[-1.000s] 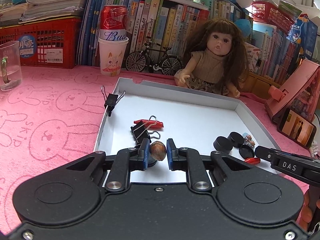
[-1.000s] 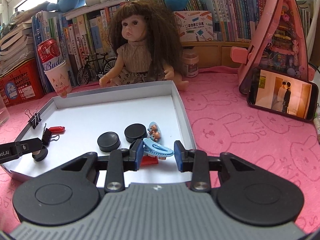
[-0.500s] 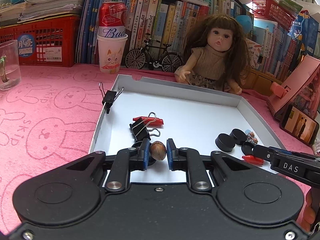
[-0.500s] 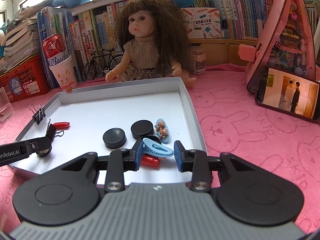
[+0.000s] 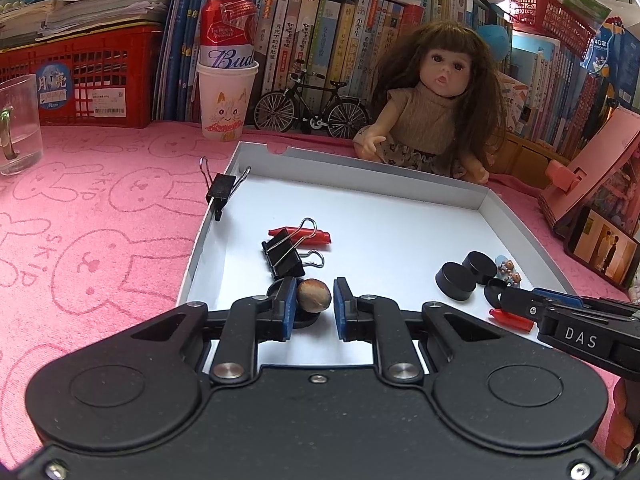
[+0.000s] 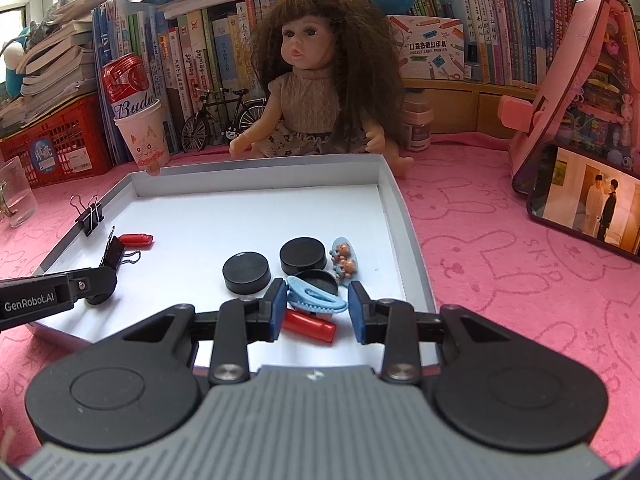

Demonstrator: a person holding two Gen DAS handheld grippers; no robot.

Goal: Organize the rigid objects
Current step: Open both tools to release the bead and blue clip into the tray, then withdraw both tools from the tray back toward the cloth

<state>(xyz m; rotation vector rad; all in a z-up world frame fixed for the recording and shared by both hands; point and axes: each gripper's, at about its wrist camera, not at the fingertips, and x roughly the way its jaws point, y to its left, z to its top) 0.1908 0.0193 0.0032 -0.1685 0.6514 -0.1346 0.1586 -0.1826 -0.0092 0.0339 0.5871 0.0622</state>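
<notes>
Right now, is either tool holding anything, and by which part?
The left tool grips a small brown nut across its sides. The right tool holds a light blue hair clip lengthwise, by its two ends.

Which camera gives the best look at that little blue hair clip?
The right wrist view: the blue hair clip lies large and unobstructed between the right tongs, teeth and shape clear. In the left wrist view the clip itself cannot be made out; the right tongs cover that corner of the white tray.
</notes>
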